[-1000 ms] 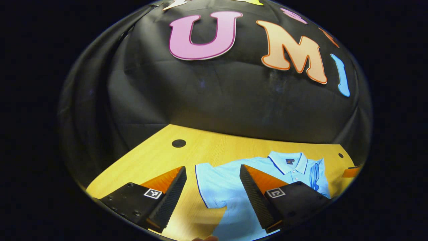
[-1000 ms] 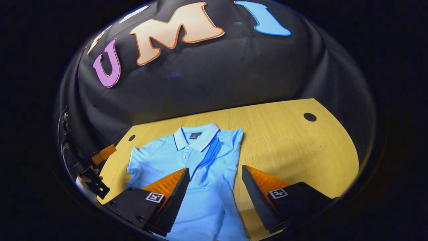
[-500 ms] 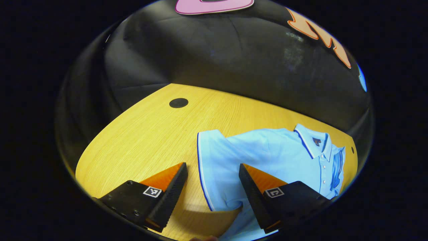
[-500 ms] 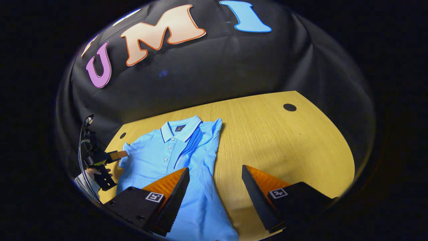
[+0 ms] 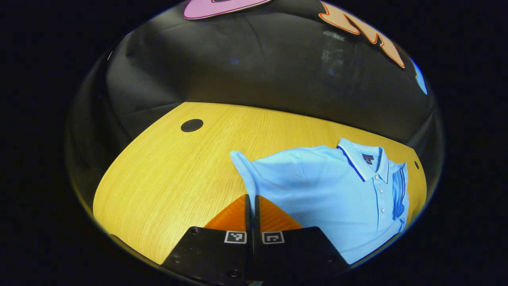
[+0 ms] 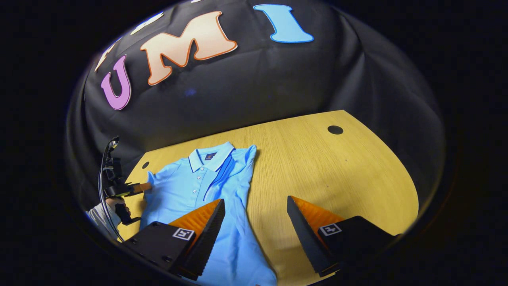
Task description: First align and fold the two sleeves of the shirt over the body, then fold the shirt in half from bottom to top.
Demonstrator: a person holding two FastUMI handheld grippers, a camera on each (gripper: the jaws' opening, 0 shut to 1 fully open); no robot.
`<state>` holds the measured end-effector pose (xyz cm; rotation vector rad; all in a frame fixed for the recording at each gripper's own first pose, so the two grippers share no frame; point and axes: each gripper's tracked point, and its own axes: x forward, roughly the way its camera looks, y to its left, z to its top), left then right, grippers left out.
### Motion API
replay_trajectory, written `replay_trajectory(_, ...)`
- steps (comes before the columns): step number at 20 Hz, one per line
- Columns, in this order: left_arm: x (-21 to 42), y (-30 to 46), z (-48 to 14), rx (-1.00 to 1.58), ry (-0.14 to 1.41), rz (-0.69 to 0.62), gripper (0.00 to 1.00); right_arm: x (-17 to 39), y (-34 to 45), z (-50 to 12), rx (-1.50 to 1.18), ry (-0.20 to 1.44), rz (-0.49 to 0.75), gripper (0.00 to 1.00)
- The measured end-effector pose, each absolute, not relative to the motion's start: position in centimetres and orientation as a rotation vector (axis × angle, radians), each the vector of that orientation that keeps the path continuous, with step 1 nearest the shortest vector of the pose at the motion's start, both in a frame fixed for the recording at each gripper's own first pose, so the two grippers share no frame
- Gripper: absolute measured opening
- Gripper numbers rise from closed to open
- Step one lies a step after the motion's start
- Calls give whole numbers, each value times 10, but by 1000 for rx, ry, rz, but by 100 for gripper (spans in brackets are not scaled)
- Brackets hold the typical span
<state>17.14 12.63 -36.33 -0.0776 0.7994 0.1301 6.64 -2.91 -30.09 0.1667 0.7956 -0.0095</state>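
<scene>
Judging from how things lie, roughly a third of the job looks done. The light blue shirt (image 6: 202, 190) is spread face up on the wooden table (image 6: 337, 171), and one sleeve (image 6: 222, 174) is already folded in over the chest, beside the collar. The other sleeve (image 5: 248, 169) is pinched up off the table by the left gripper (image 5: 251, 202), whose fingers are pressed together on the cloth, so that fold is only being started. The right gripper (image 6: 256, 212) is held wide apart above the shirt's lower edge, nothing gripped. The bottom-to-top fold isn't touched yet.
</scene>
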Motion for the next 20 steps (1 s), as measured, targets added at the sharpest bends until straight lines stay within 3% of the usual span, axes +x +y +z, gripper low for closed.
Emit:
replay_trajectory(3, 170, 121, -354, -66, 813, 159, 0, 64, -37, -293, 176, 777, -12, 98)
replay_trajectory(10, 186, 42, -311, -14, 742, 3, 0, 52, -52, -286, 178, 770, -26, 98)
replay_trajectory(16, 182, -32, -318, 68, 757, -144, 0, 44, -53, -290, 195, 779, -39, 98)
replay_trajectory(20, 181, -48, -341, 125, 807, -160, 0, 46, -45, -293, 211, 782, -50, 98)
